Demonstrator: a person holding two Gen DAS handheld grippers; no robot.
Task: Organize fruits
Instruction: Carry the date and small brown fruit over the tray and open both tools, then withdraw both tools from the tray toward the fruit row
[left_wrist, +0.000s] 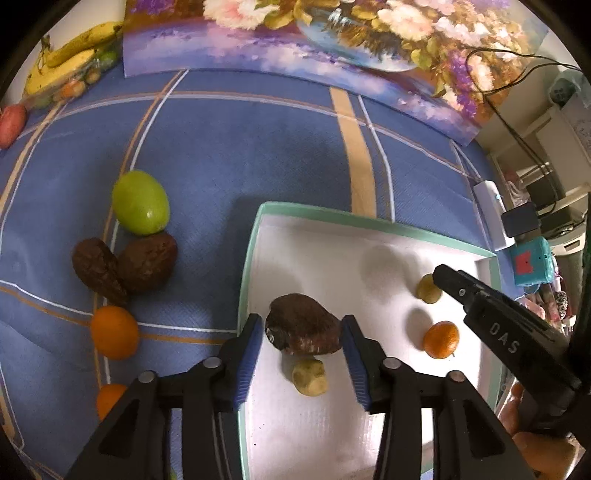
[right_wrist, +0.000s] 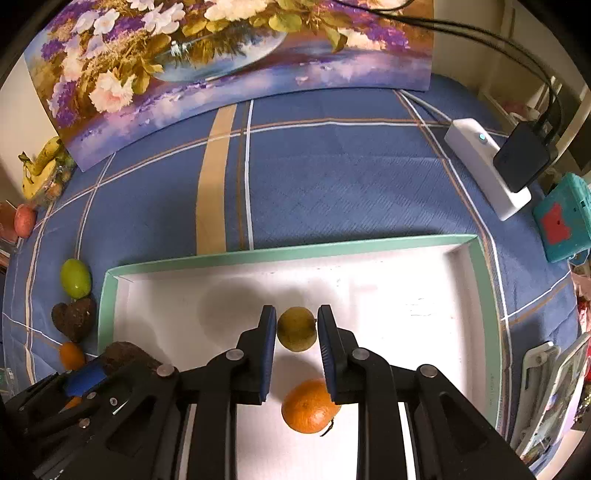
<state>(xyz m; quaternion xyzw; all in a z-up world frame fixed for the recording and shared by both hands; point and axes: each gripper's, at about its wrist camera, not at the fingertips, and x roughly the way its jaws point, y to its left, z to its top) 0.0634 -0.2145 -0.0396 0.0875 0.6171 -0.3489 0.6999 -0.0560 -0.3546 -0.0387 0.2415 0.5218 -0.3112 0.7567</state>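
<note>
On the blue checked worktop (left_wrist: 258, 155), a white tray (left_wrist: 314, 424) holds four fruits; left tongs (left_wrist: 301, 328) loosely straddle a brown avocado (left_wrist: 303, 325), right tongs (right_wrist: 297, 325) pinch a small yellow-green fruit (right_wrist: 297, 328) beside one orange (right_wrist: 308, 406); only the left view shows a second yellow-green fruit (left_wrist: 309, 376).

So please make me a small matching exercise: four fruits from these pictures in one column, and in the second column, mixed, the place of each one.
Things:
1. rough brown fruit
2. small yellow-green round fruit
3. smooth light green oval fruit
4. yellow bananas

Places:
A. on the blue cloth, left of the tray
B. in the white tray, between the left gripper's blue pads
C. far back left, beside the flower painting
D. in the white tray, between the right gripper's blue pads

Pairs: 1-B, 2-D, 3-A, 4-C
</note>
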